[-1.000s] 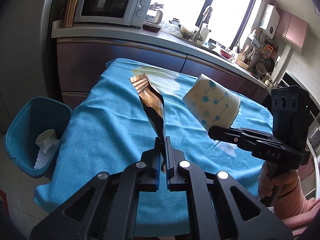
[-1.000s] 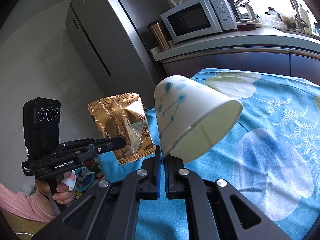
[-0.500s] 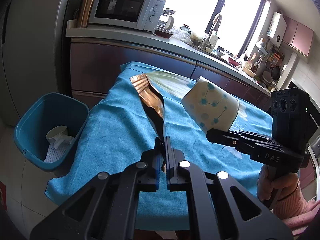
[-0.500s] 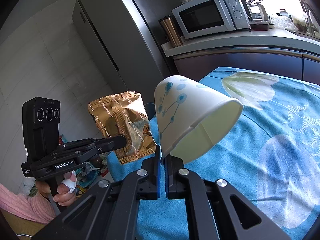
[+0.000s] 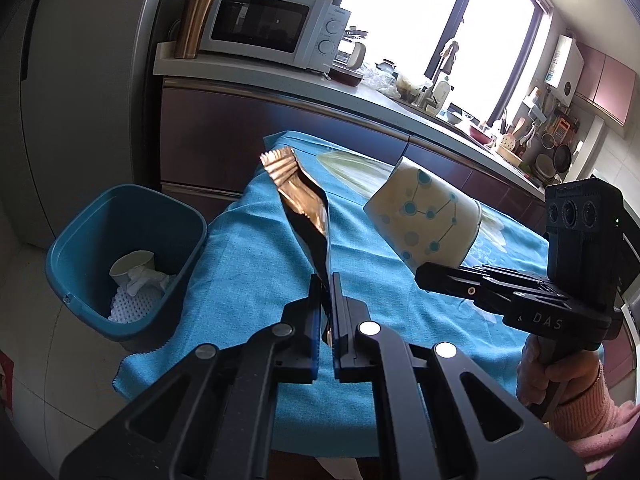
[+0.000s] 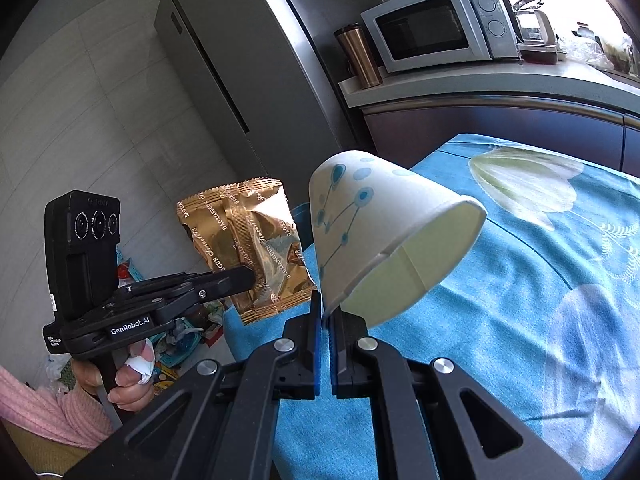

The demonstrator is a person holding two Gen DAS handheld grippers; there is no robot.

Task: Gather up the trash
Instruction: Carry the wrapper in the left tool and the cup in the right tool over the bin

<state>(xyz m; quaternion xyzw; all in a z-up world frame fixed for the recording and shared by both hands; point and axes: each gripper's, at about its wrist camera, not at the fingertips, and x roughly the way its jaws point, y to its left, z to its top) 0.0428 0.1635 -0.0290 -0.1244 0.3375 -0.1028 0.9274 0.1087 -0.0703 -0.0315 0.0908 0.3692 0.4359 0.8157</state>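
My left gripper (image 5: 326, 280) is shut on a gold foil snack wrapper (image 5: 302, 200) and holds it in the air over the table's left part. The wrapper also shows in the right wrist view (image 6: 248, 248). My right gripper (image 6: 326, 308) is shut on the rim of a white paper cup with blue dots (image 6: 384, 232), held tilted above the table. The cup shows in the left wrist view (image 5: 428, 224), to the right of the wrapper. A teal trash bin (image 5: 80, 260) stands on the floor left of the table, with a paper cup and white scraps inside.
The table has a blue cloth (image 5: 248, 264) with a flower print. Behind it runs a dark cabinet with a counter (image 5: 280, 88), a microwave (image 5: 268, 28) and a metal tumbler (image 5: 194, 20). A fridge (image 6: 224, 80) stands at the left. Clutter lies on the floor (image 6: 188, 332).
Both grippers have moved left with their loads. The trash bin now sits closer to the middle of the left wrist view, and the table has shifted right.
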